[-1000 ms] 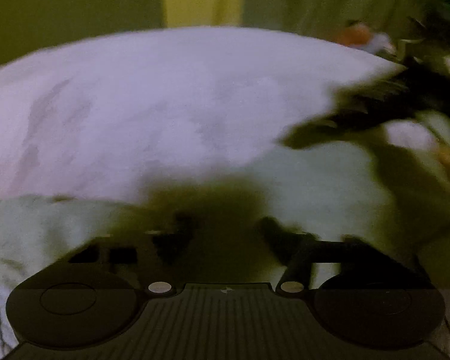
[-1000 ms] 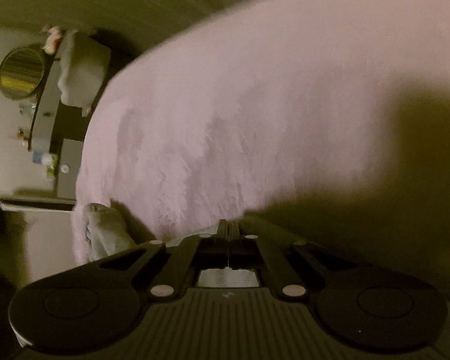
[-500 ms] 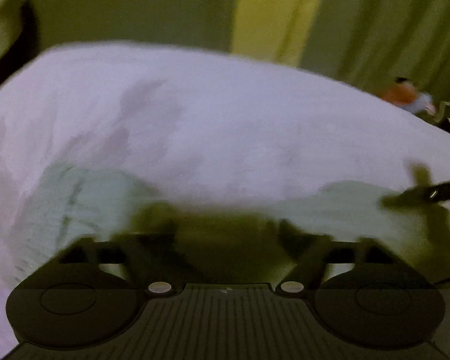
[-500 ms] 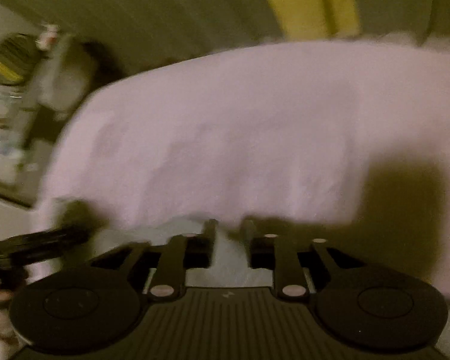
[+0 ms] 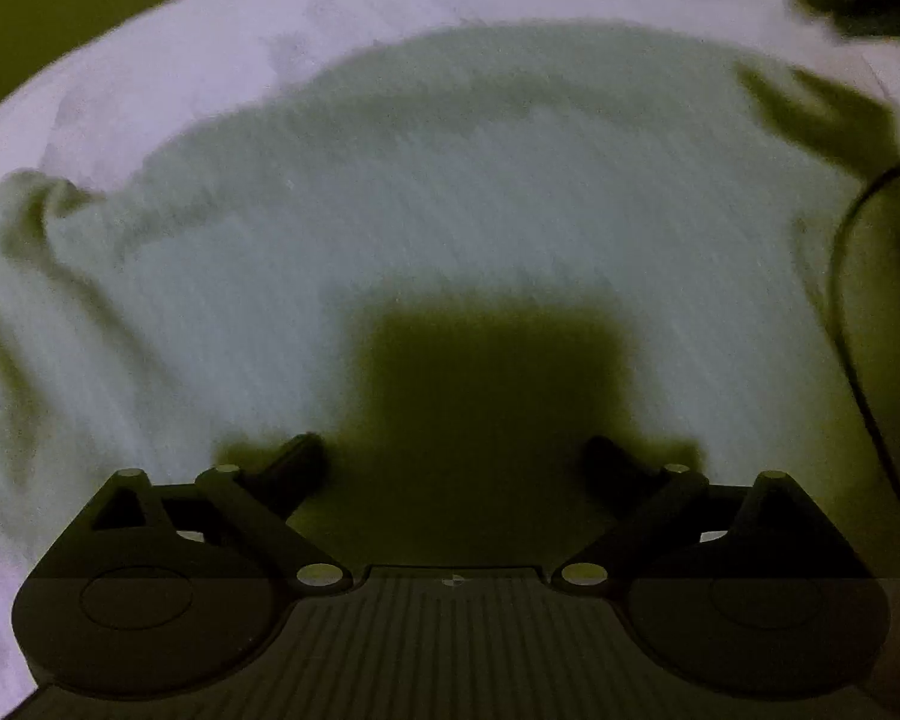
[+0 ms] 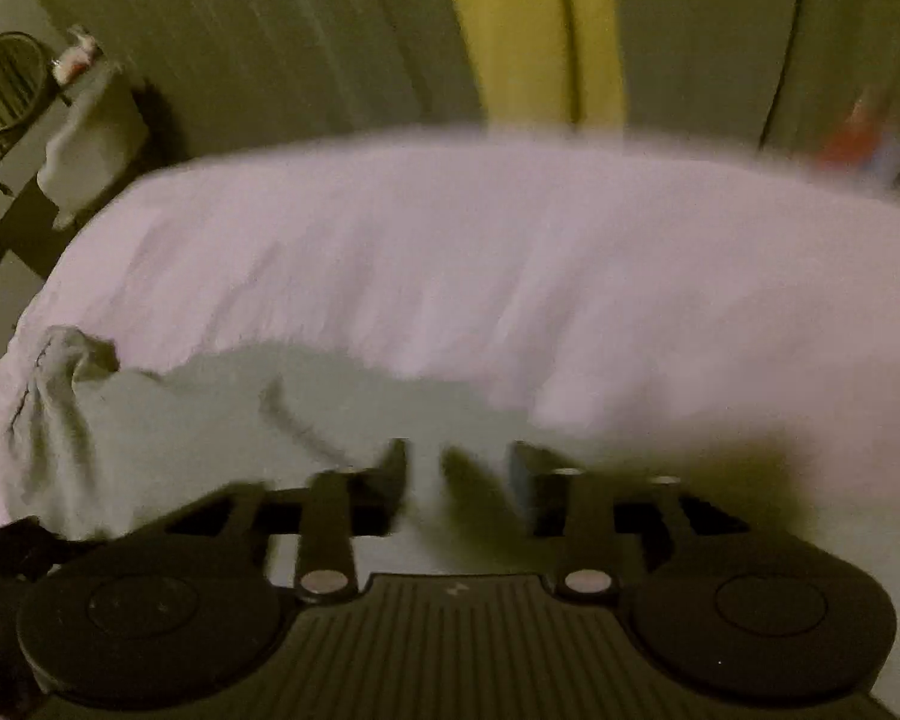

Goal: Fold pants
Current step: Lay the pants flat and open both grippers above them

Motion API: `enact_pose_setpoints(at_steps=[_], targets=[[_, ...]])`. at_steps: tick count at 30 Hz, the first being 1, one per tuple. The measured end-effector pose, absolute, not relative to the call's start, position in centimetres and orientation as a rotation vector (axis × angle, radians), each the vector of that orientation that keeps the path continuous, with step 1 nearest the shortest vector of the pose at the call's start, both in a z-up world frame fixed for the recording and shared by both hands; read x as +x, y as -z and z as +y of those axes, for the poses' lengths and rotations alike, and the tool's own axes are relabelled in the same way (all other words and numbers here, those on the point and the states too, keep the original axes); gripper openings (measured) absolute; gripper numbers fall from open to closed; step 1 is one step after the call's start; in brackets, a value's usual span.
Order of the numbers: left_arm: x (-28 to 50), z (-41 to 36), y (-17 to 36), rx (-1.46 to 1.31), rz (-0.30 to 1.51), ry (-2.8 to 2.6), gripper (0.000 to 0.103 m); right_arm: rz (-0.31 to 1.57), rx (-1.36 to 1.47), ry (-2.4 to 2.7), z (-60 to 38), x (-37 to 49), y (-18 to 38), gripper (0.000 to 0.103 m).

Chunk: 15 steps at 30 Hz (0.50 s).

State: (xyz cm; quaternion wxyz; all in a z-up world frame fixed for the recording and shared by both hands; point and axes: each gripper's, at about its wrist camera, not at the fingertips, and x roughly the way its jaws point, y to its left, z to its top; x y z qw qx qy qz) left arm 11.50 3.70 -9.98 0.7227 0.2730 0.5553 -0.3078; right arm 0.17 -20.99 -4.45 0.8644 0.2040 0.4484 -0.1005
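Pale pants (image 5: 450, 198) lie spread on the bed (image 6: 510, 252), bunched, it seems, toward its left edge. Both grippers' jaws have just been opening, gripping nothing.

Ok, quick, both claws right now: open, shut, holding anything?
Left claw: open wide, just been opening, empty above the pants.
Right claw: open, just been opening, empty.
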Motion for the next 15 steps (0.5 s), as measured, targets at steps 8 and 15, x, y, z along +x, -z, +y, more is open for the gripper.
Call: enact_pose_setpoints(at_steps=[8, 15], targets=[[7.3, 1.2, 10.8, 0.615, 1.32, 0.824, 0.098, 0.639, 0.567, 0.44, -26.7, -18.3, -0.4, 0.086], [1.0, -5.9, 8.7, 0.773, 1.142, 0.919, 0.089, 0.771, 0.699, 0.662, -29.8, -32.0, 1.8, 0.088]])
